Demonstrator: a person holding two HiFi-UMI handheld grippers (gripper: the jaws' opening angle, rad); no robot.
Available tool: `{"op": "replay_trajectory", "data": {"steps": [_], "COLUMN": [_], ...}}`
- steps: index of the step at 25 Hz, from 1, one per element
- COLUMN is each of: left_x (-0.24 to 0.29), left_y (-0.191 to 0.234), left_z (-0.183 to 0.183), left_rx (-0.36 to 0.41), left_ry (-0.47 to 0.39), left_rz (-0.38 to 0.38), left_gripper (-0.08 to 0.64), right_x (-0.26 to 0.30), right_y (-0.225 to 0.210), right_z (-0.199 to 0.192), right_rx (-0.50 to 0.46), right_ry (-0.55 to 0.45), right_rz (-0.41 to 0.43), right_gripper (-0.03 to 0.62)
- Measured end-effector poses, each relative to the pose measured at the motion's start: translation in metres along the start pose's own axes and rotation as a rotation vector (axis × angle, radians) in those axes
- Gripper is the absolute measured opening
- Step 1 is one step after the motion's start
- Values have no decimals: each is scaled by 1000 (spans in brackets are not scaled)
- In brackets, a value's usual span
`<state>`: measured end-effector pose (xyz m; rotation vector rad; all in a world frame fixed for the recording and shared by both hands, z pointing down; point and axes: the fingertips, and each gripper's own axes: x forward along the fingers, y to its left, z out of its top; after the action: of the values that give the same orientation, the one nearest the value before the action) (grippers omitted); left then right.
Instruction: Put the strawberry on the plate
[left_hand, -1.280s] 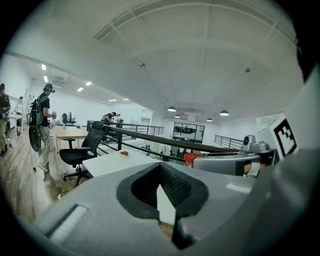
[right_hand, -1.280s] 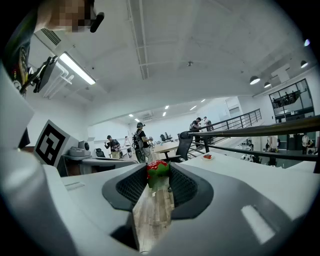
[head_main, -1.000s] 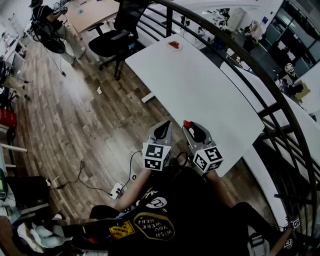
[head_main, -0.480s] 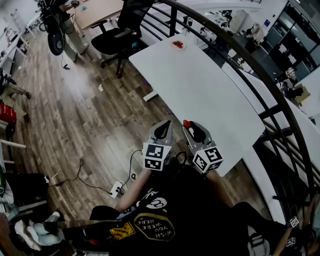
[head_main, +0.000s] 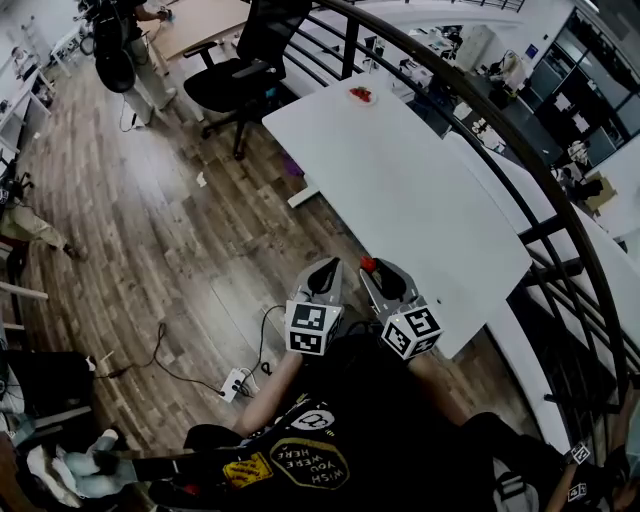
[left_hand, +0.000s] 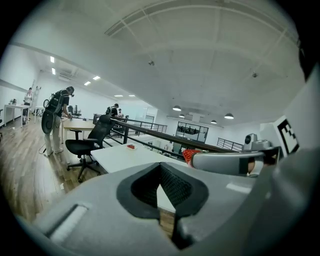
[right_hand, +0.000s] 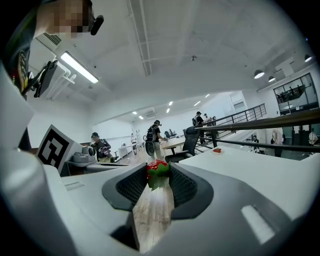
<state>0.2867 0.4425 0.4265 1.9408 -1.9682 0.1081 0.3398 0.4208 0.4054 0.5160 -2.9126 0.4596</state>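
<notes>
Clamping a small red strawberry with green leaves (right_hand: 157, 169) between its black ribbed pads, the right gripper (head_main: 371, 269) hovers at the near left edge of the long white table (head_main: 410, 200). The left gripper (head_main: 324, 268), just beside it, has its jaws together and empty. The small white plate (head_main: 361, 96) sits at the table's far end, well apart. Open wooden floor (head_main: 150, 230) lies left; a black metal railing (head_main: 497, 122) bounds the right.
</notes>
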Motion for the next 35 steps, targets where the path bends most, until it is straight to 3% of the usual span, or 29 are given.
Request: {"op": "replay_trajectory", "data": {"steps": [9, 25, 35], "left_x": [34, 141, 173], "left_y": [29, 53, 54], "left_z": [15, 77, 73], "left_rx": [-3, 104, 115], "left_ry": [9, 1, 36], "left_rz": [12, -3, -10], "left_gripper": [5, 5, 5], "right_x": [40, 107, 123], "right_y": [-25, -115, -143], "right_z": [15, 61, 60], "right_rx": [-7, 9, 44], "right_ry": [8, -46, -39], "right_rz": [3, -3, 5], "right_gripper": [140, 140, 140]}}
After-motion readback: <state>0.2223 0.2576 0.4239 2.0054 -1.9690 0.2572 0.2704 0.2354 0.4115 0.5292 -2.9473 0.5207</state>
